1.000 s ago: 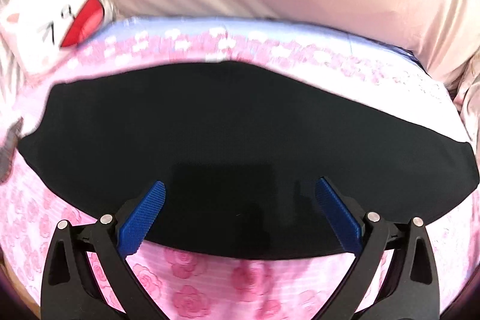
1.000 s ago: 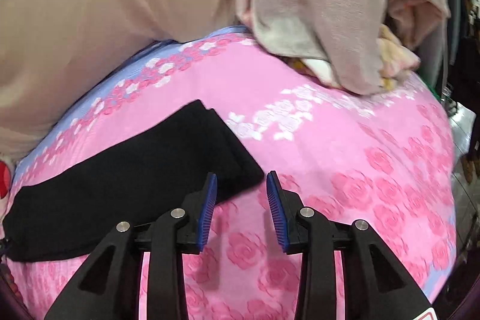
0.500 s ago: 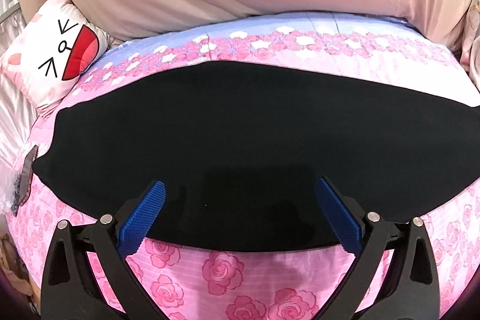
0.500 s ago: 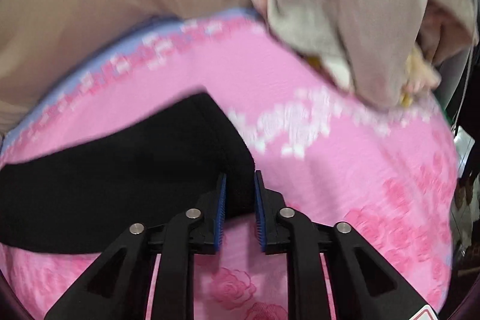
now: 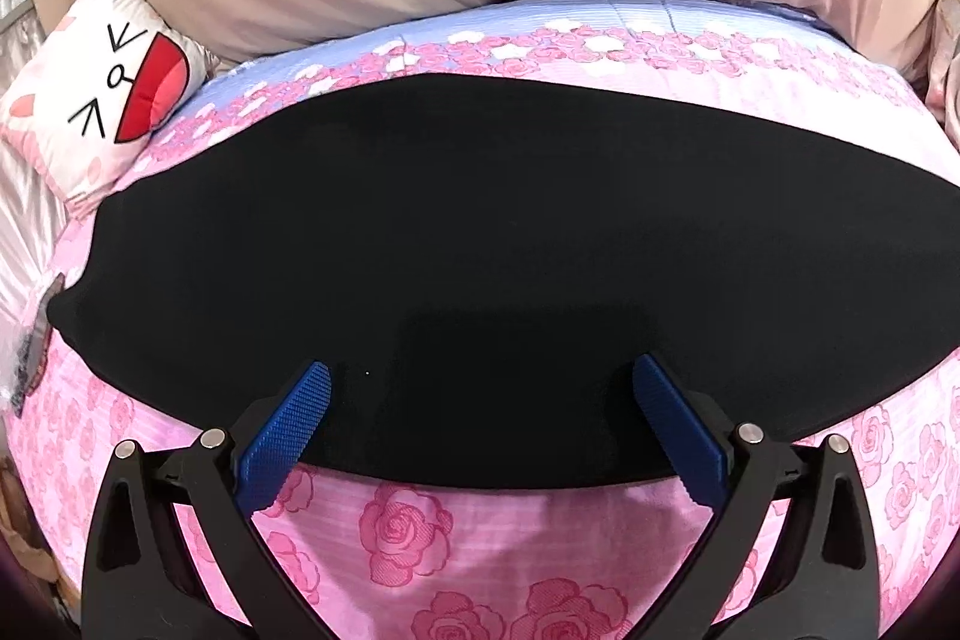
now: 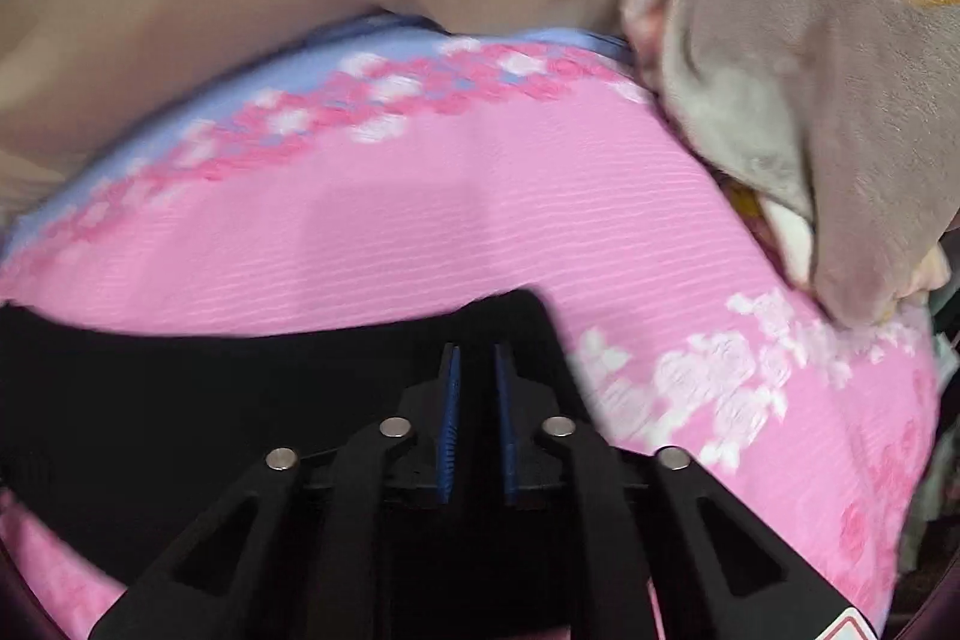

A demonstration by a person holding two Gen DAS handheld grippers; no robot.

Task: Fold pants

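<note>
Pants (image 5: 510, 244) — end edge between right gripper (image 6: 477, 370) fingers (image 6: 449, 418), narrowly parted.

L hand-held gripper (image 5: 480, 400) wide apart; R (image 6: 477, 400) prob. clamped.

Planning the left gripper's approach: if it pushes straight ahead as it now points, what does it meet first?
Most likely the black pants: the open left gripper points over their near edge, with nothing between. Height above the cloth is unclear.
</note>
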